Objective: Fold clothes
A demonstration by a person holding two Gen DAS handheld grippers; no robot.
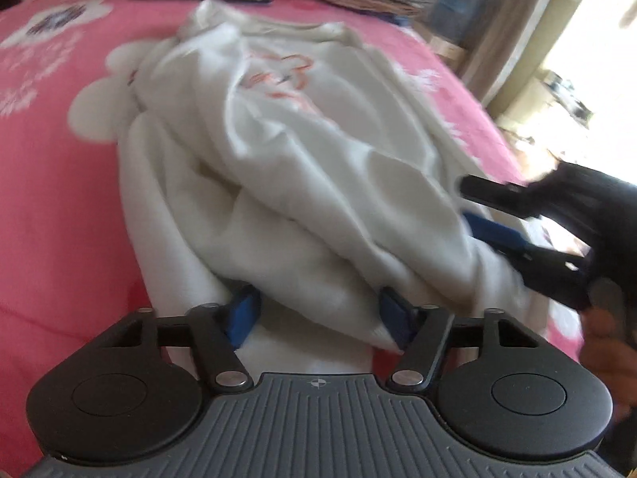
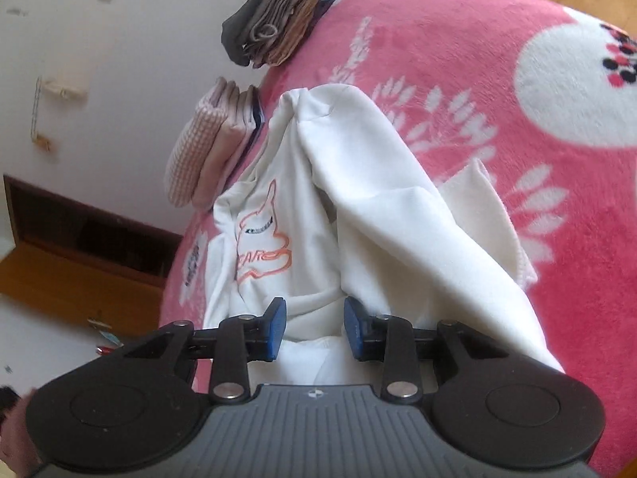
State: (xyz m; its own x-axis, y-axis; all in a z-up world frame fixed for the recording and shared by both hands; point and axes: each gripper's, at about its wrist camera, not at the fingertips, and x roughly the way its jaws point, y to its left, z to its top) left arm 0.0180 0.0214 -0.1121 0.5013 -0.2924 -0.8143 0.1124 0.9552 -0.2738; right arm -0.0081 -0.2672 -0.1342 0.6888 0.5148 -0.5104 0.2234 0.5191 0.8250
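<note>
White sweatshirt (image 1: 302, 151) rumpled on pink blanket (image 1: 59, 199), barely folded; two finished stacks (image 2: 270, 20) at far edge; left gripper (image 1: 314, 314) and right gripper (image 2: 314, 326) half-spread astride near hem, pinch unconfirmed; folding largely outstanding.

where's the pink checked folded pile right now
In the right wrist view the pink checked pile sits at the far edge of the pink blanket, left of the white sweatshirt and below the grey-brown stack.

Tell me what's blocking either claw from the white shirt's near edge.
Nothing visible. The white shirt already bunches between the left claw's blue pads, and its fabric lies directly between the right claw's pads; only pink blanket surrounds it.
</note>
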